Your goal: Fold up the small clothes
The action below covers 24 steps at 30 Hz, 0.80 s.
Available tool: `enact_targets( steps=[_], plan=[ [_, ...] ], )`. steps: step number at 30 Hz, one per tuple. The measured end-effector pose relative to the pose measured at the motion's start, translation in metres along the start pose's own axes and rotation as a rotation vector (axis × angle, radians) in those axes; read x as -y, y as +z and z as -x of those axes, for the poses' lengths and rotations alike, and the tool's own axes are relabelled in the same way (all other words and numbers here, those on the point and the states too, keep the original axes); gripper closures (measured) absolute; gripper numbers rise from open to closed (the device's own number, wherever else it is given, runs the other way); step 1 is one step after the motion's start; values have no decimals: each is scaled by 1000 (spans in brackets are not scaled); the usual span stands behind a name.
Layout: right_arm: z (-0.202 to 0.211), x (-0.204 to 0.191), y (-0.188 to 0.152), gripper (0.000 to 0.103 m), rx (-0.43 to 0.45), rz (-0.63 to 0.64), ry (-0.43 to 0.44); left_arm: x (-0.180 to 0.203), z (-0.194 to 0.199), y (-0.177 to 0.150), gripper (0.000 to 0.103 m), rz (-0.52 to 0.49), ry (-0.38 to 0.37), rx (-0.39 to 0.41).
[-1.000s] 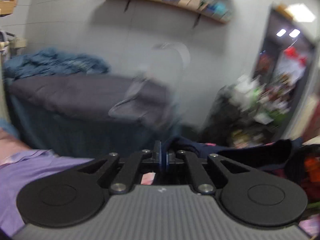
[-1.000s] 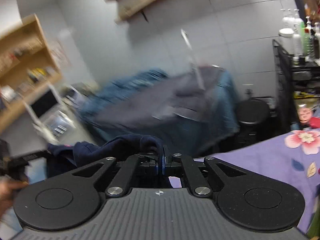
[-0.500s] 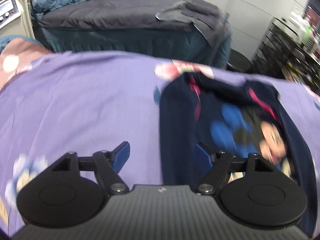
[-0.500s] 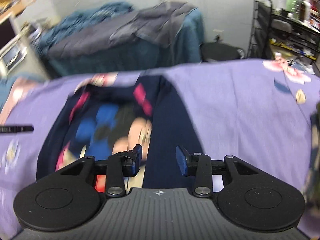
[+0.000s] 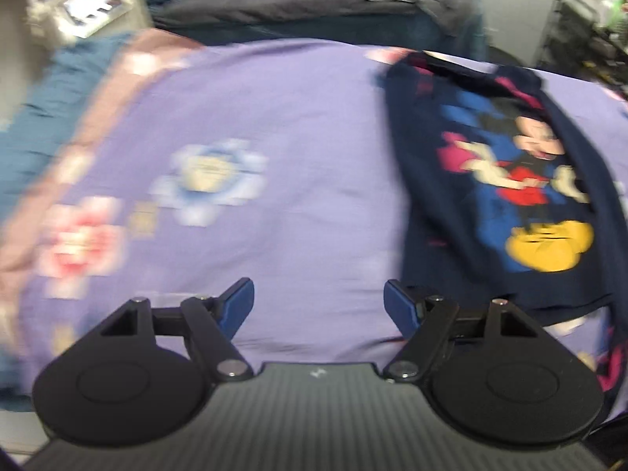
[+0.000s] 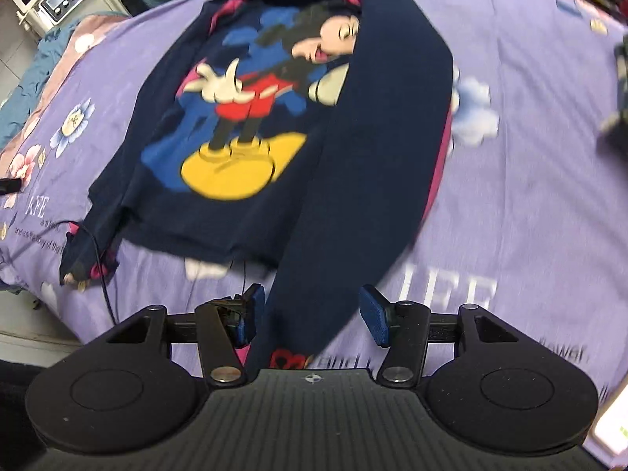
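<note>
— Where's the garment?

— The small navy sweatshirt with a cartoon mouse print [image 6: 251, 117] lies flat on the purple flowered bedsheet [image 6: 530, 204], one sleeve folded across its right side.

— And your hands?

— My right hand-held gripper [image 6: 312, 316] is opening, that sleeve's cuff between the jaws, unpressed. My left hand-held gripper [image 5: 318, 306] stands released over bare sheet, the sweatshirt [image 5: 510, 180] just right of it.

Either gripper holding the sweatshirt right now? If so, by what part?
Nothing is held. The left gripper is open over bare sheet. The right gripper is opening; a sleeve of the navy sweatshirt lies between its fingers, unclamped.
</note>
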State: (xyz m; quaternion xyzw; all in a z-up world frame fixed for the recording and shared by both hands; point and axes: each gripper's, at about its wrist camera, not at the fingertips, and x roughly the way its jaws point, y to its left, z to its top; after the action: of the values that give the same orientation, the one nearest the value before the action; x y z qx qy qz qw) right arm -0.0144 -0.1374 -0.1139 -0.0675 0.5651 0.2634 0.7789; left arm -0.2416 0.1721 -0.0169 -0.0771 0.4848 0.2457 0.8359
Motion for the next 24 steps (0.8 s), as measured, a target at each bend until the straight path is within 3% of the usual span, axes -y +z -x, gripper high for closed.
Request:
enact_targets(
  steps=[2,5,8,11,15,17,18,19,20,21,22,23,24],
  plan=[
    [3,0,-8,13,-13,-11,9,-24,18,3,31,-9,6,-17],
    [-1,1,-16,13,-58,-38,21,-31,28,8,31,-12,-98,-31],
    [-4,-3,-22,12,-81,-47,48,2,12,5,31,-17,-223,-31],
    [-8,-7,-25,13,-108,-49,49,54,-18,-10,33,-76,-334,-90],
    [-14,-10,-31,13,-144,-62,62,110,-49,-40,34,-242,-313,-134],
    [-22,-14,-35,13,-179,-59,71,125,-65,-51,35,-278,-262,-162],
    [-25,-16,-36,14,-189,-54,68,128,-72,-54,42,-277,-238,-171],
    [-29,-19,-37,23,-195,-46,57,129,-77,-57,56,-269,-243,-174],
    [-31,-22,-38,47,-203,-38,48,128,-80,-58,66,-254,-263,-180],
    [-32,-24,-37,59,-200,-30,47,124,-80,-54,81,-231,-283,-188],
    [-30,-25,-37,86,-182,-30,60,119,-79,-50,96,-204,-300,-182],
    [-28,-24,-36,96,-158,-37,71,111,-76,-43,98,-179,-303,-164],
    [-24,-24,-34,96,-135,-44,70,101,-73,-33,98,-153,-290,-140]
  ],
)
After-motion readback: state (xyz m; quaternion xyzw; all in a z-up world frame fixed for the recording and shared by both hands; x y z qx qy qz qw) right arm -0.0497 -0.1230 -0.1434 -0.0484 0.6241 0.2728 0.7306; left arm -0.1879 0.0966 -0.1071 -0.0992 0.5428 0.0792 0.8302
